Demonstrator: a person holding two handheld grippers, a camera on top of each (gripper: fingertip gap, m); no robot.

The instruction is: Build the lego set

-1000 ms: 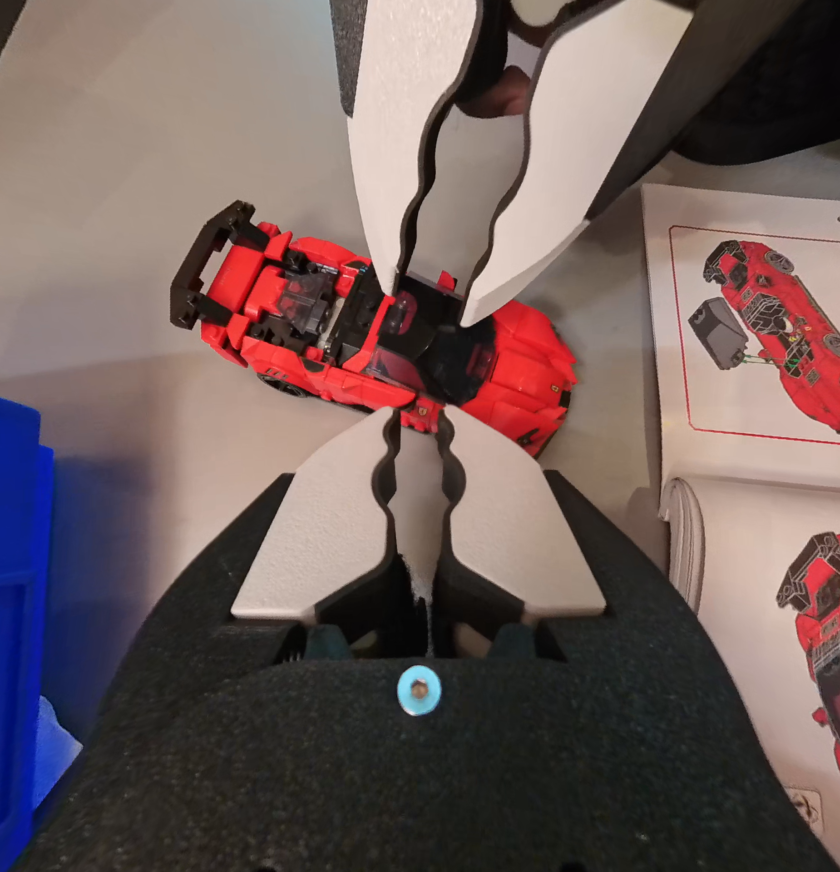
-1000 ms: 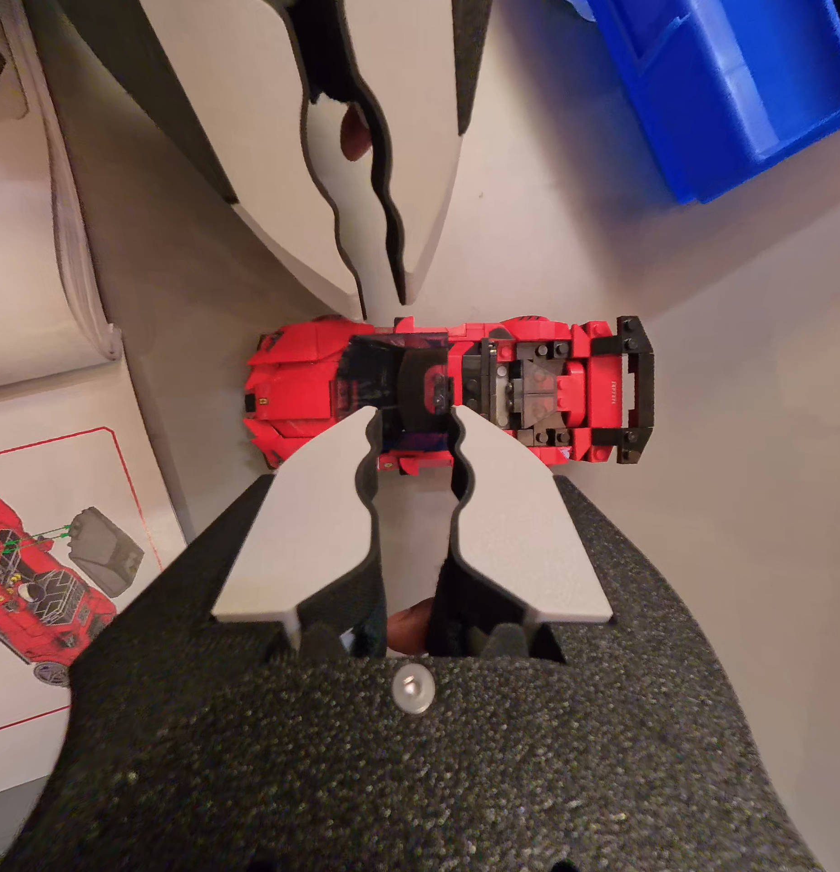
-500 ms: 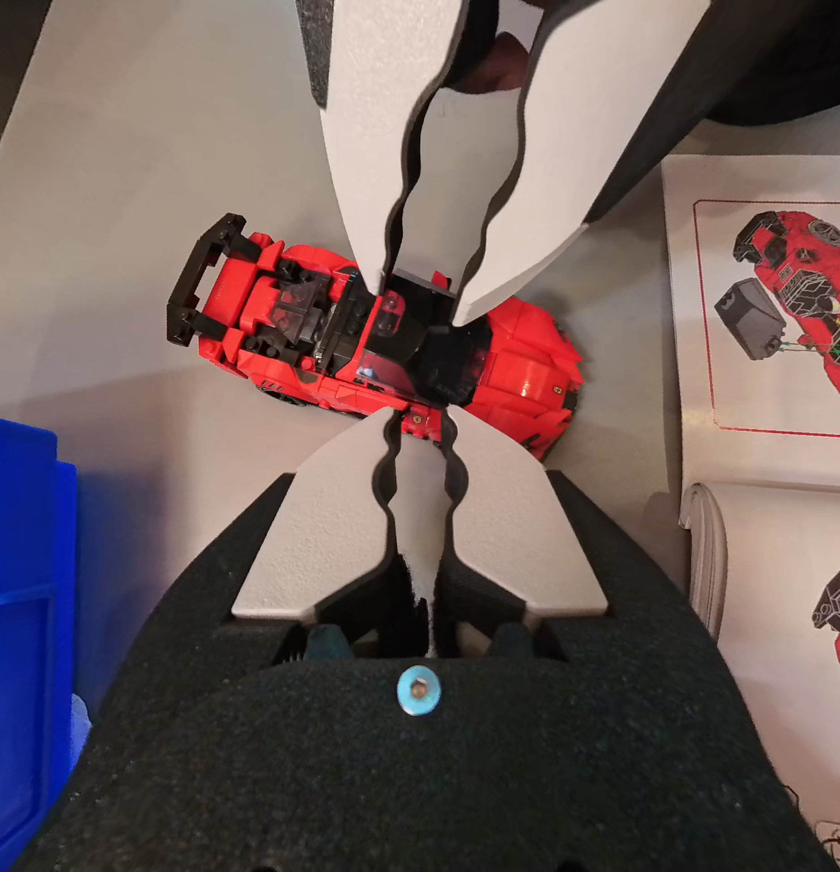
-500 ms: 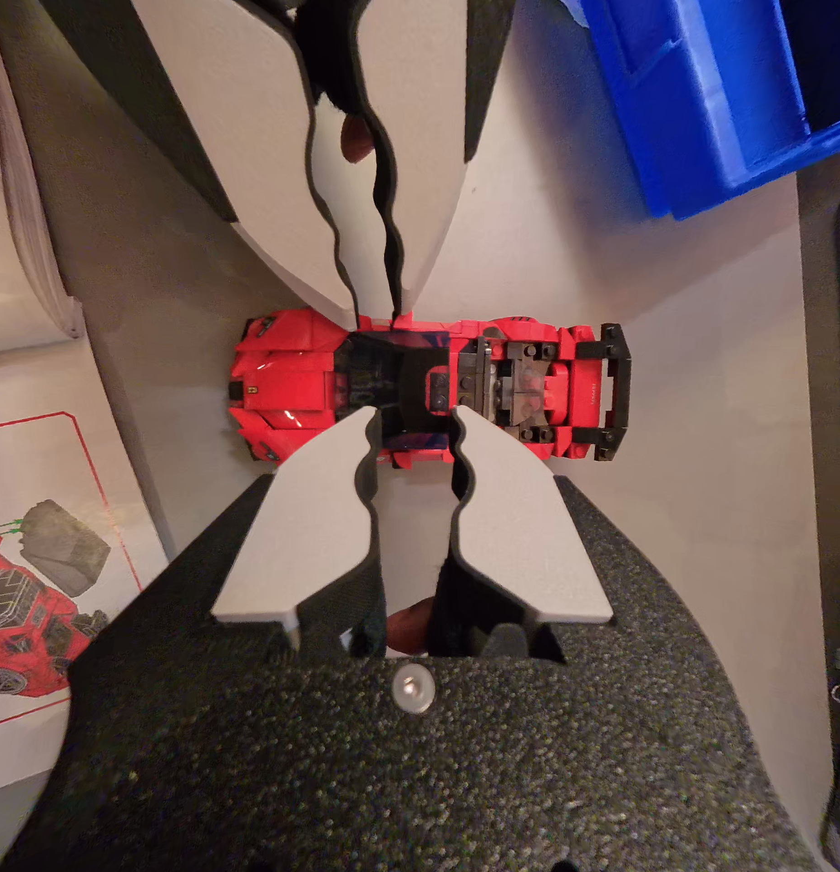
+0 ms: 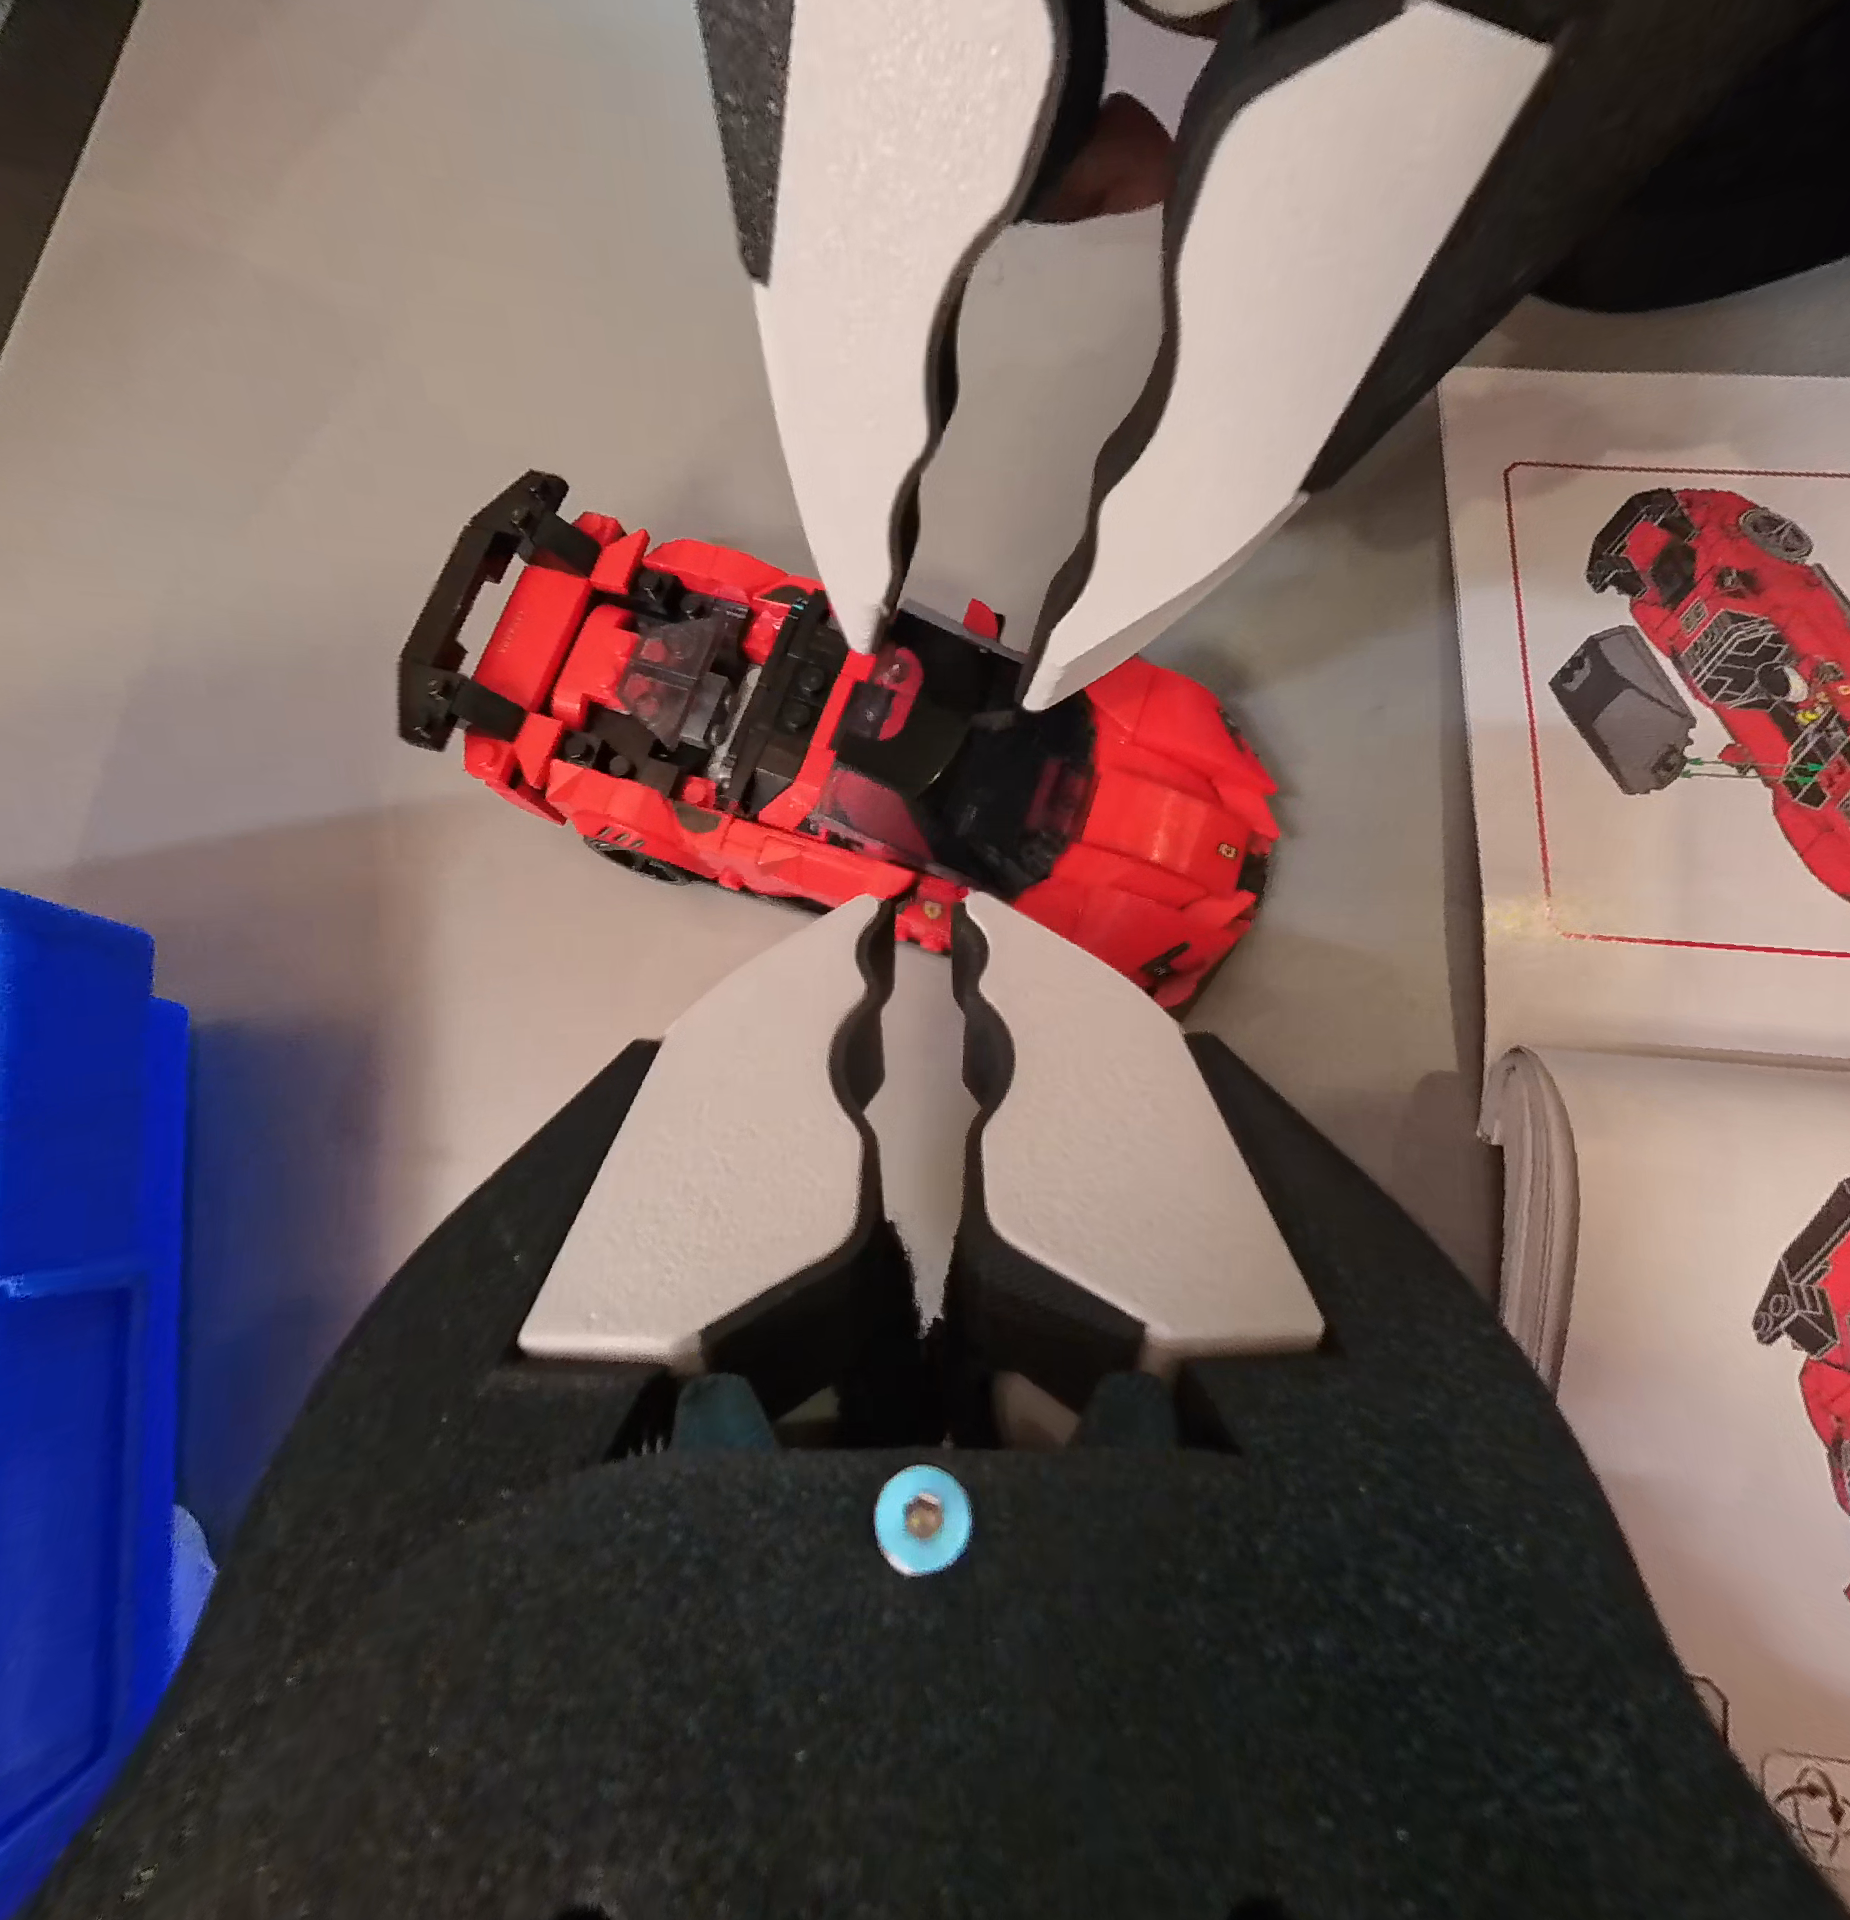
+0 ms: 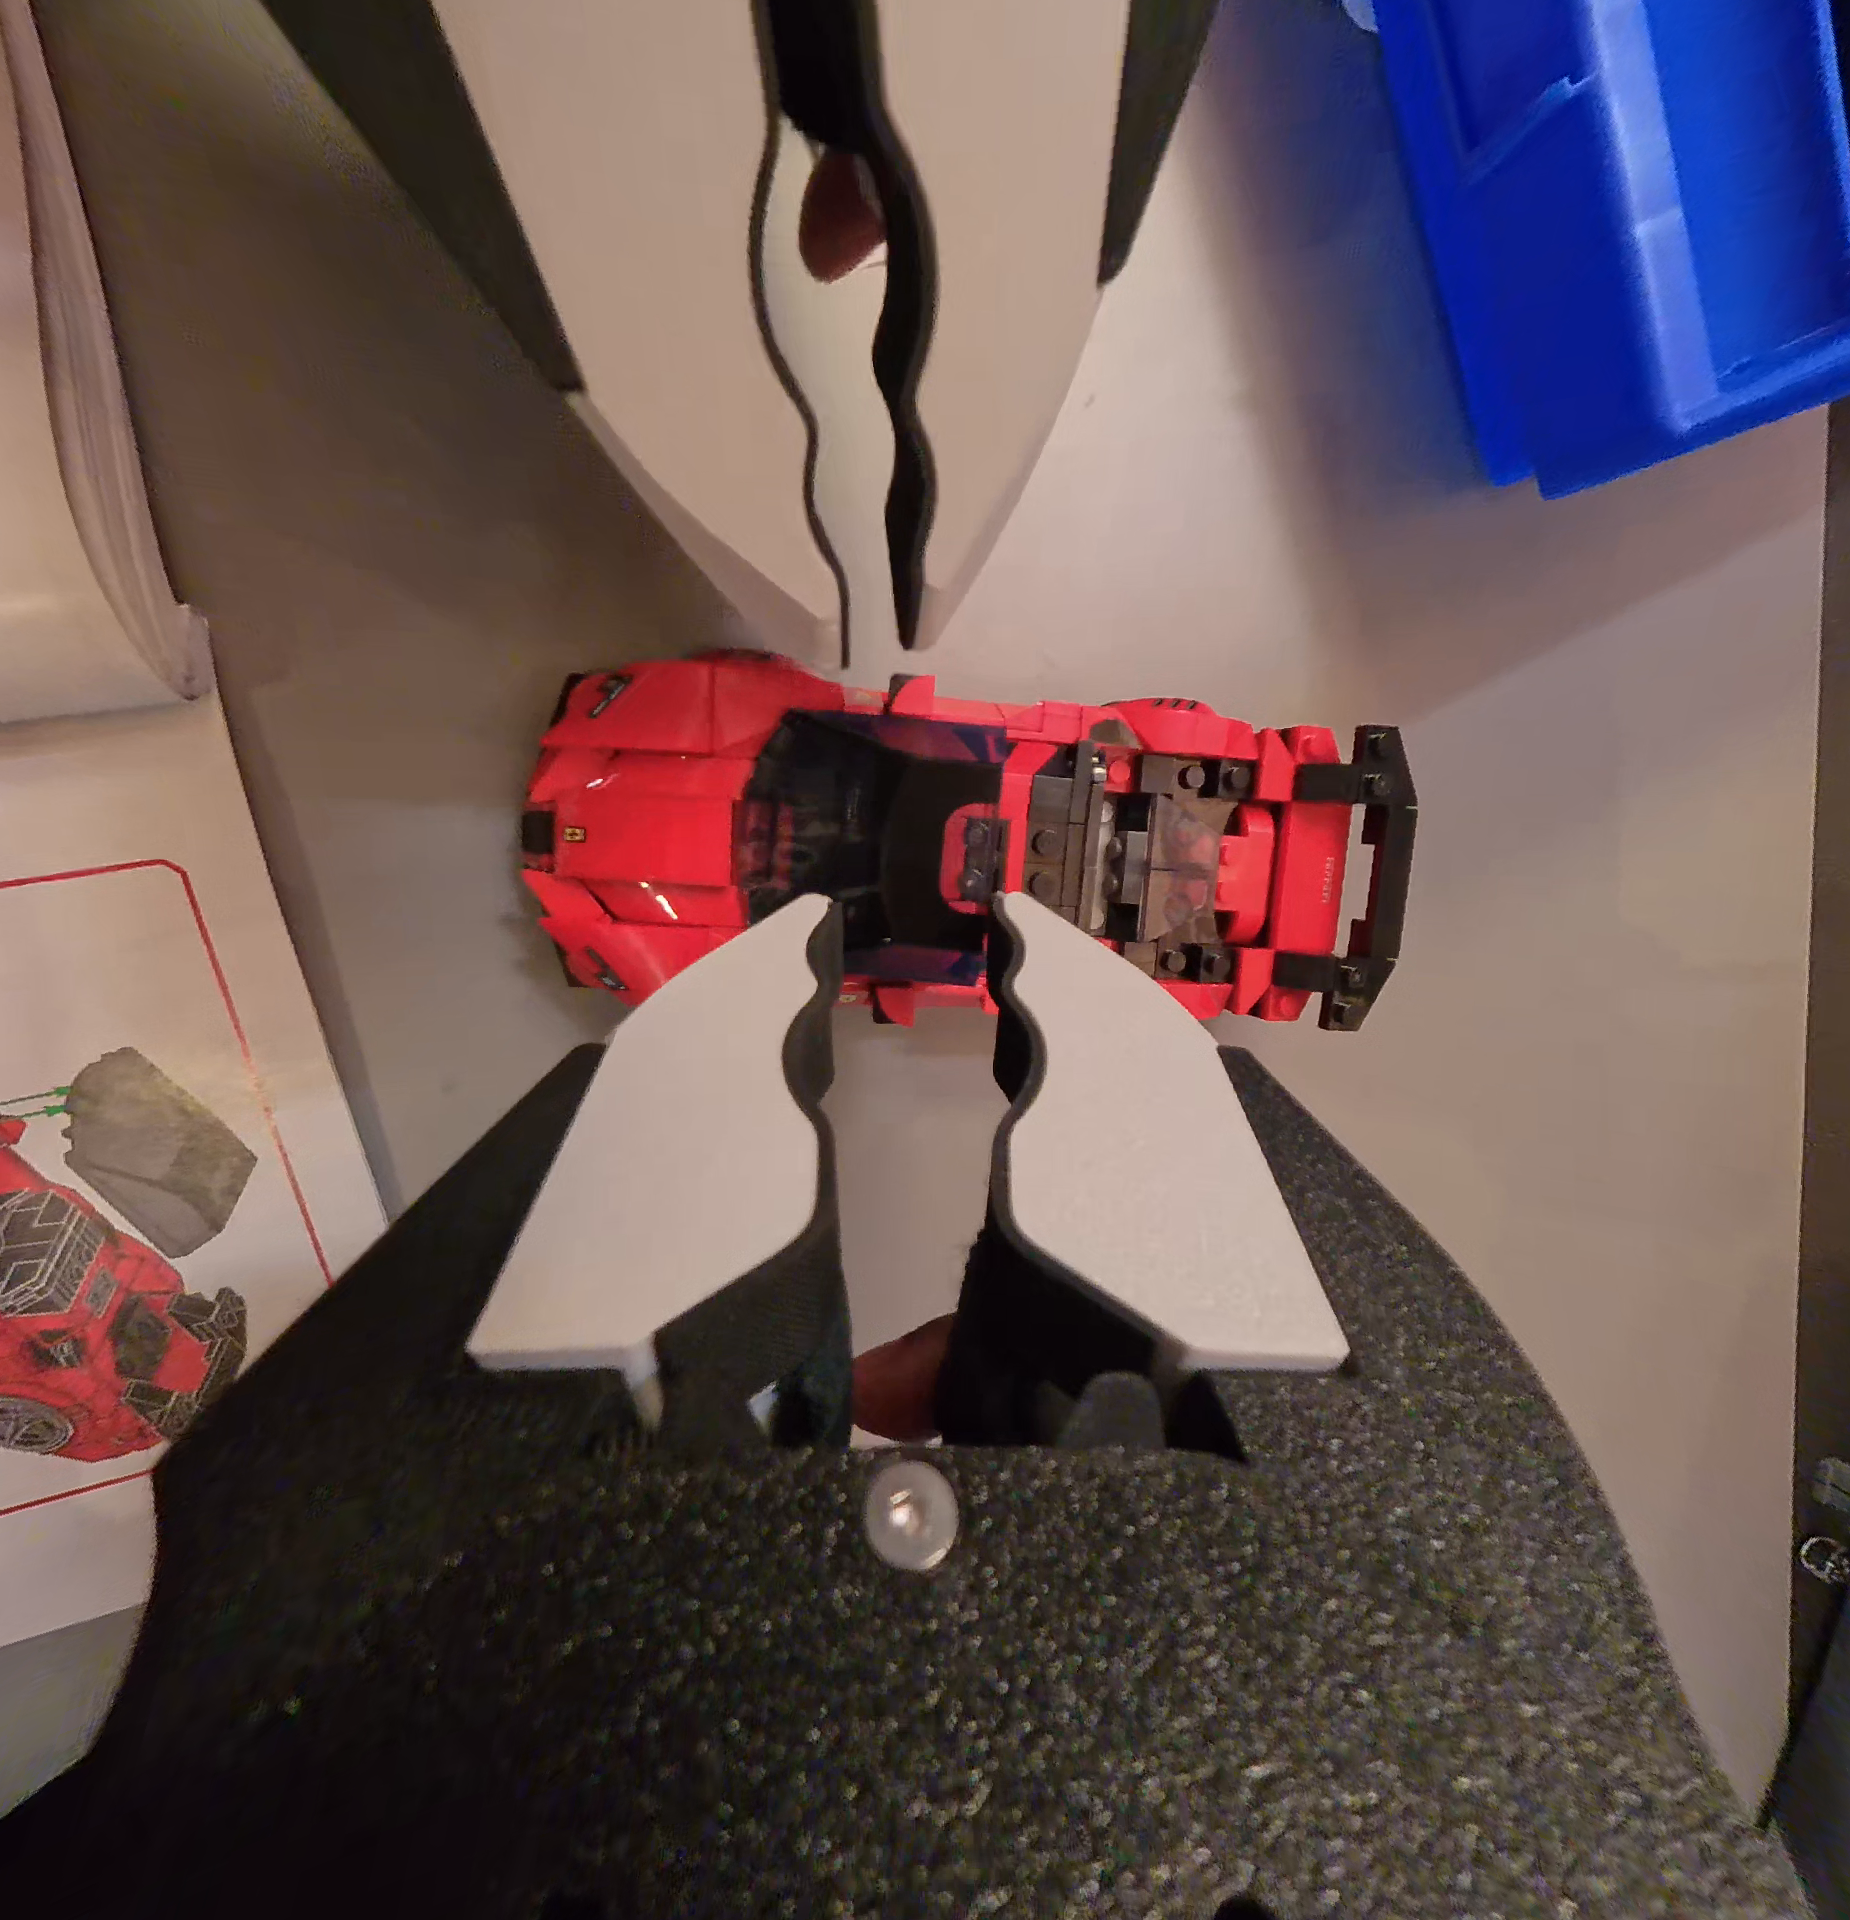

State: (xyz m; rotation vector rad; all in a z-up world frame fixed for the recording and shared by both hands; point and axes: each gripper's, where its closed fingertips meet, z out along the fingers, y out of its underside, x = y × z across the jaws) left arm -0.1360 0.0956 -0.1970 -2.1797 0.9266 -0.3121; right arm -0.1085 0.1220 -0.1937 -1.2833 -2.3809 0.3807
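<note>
Beside red car, right tongs gape; only left view shows left tongs parted.

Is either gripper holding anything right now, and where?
Right gripper straddles the red car's black roof; contact unclear. Left gripper is narrowly open, holding nothing.

the red lego car lies hemmed between the left gripper and right gripper. blue bin and instruction booklet flank it; bare desk stays open behind its spoiler.
</note>
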